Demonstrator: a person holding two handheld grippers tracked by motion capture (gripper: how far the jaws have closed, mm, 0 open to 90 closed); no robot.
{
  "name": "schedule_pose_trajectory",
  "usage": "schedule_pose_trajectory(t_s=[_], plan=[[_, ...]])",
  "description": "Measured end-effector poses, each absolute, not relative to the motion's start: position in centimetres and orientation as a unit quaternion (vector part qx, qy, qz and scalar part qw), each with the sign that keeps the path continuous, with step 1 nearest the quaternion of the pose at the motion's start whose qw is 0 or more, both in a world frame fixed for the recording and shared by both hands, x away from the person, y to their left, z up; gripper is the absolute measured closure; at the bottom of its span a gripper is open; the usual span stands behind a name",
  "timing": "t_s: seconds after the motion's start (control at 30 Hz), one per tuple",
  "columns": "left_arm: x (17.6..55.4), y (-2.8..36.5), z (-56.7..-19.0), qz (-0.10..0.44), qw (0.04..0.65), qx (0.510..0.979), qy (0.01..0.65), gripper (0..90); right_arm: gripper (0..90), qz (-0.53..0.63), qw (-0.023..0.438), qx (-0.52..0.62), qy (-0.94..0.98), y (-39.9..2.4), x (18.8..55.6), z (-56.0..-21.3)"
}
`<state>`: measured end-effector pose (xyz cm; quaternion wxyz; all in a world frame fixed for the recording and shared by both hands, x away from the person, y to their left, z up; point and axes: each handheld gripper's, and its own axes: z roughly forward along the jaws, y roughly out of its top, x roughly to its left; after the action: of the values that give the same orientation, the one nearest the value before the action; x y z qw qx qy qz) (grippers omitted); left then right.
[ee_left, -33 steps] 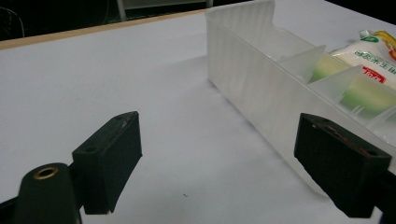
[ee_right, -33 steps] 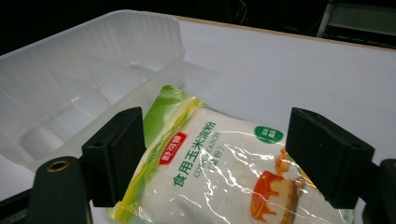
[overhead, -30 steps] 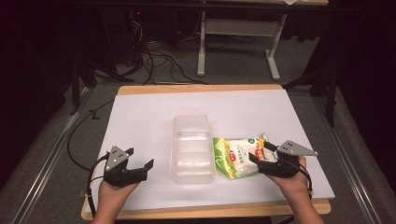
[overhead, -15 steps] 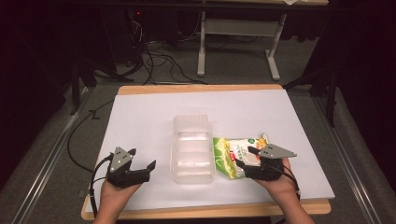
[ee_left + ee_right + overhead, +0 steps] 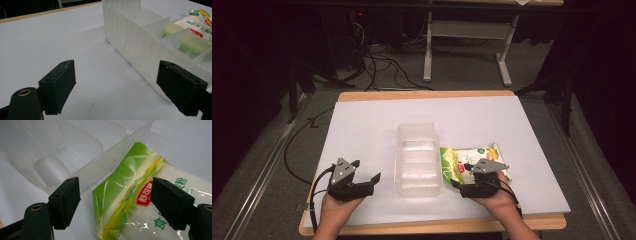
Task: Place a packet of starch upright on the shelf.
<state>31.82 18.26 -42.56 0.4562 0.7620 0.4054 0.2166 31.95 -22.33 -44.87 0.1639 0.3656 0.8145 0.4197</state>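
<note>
The right gripper [image 5: 115, 202] is spread wide, its jaws straddling the near corner of the green snack bag [image 5: 140, 202], which lies flat on the table just beyond and touches the clear plastic box [image 5: 75, 157] to its left. This looks like the reach before a grasp; closing on the bag's edge seems the next need. The left gripper [image 5: 122, 87] is also wide, empty, with the box just to its right.

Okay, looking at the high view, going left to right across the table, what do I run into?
Left gripper → clear plastic divided container → green and white snack bag. The right gripper sits over the bag's near edge with its fingers spread, so its place in the order overlaps the bag's.
</note>
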Motion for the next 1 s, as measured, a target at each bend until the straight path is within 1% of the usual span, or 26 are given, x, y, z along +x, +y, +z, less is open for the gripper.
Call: schedule_pose_trajectory(t_s=[0.1,0.2,0.23,0.3,0.53,0.57,0.63,0.67,0.77,0.83,0.87,0.9,1.0], plan=[[31.8,18.2,-42.7,0.212,0.454,0.767,0.402,16.2,29.8,0.402,0.147,0.365,0.827,-21.6,32.1,-45.6],[31.8,18.1,-42.7,0.213,0.452,0.767,0.402,16.2,32.7,0.395,0.138,0.363,0.832,-21.2,32.2,-45.9],[31.8,18.1,-42.6,0.211,0.453,0.767,0.402,16.3,37.3,0.387,0.137,0.36,0.838,-20.9,32.1,-46.2],[31.8,18.2,-42.6,0.211,0.453,0.767,0.403,16.3,41.4,0.383,0.14,0.353,0.842,-20.6,32.1,-46.3],[31.9,18.1,-42.7,0.207,0.456,0.766,0.403,16.3,45.9,0.363,0.143,0.353,0.85,-20.0,32.2,-47.0],[31.9,18.1,-42.7,0.207,0.456,0.766,0.403,16.3,49.2,0.358,0.145,0.356,0.851,-19.9,32.2,-47.2],[31.9,18.2,-42.7,0.205,0.457,0.765,0.405,16.3,53.2,0.35,0.153,0.35,0.856,-19.8,32.1,-47.5],[31.9,18.2,-42.7,0.205,0.457,0.765,0.405,16.3,54.6,0.344,0.164,0.345,0.857,-19.7,32.0,-47.7],[31.9,18.3,-42.8,0.202,0.457,0.764,0.408,16.3,56.3,0.338,0.173,0.347,0.857,-19.6,31.8,-47.7],[32.0,18.3,-42.9,0.201,0.457,0.764,0.409,16.3,64.5,0.34,0.176,0.352,0.854,-19.7,31.9,-47.7],[32.0,18.3,-42.9,0.201,0.457,0.764,0.409,16.4,64.5,0.34,0.176,0.352,0.854,-19.7,31.9,-47.7],[32.0,18.3,-42.9,0.201,0.458,0.763,0.409,16.4,67.5,0.34,0.179,0.353,0.853,-19.8,31.9,-47.7],[32.0,18.4,-42.9,0.199,0.458,0.763,0.41,16.4,69.8,0.334,0.189,0.349,0.855,-19.7,31.8,-47.7]])
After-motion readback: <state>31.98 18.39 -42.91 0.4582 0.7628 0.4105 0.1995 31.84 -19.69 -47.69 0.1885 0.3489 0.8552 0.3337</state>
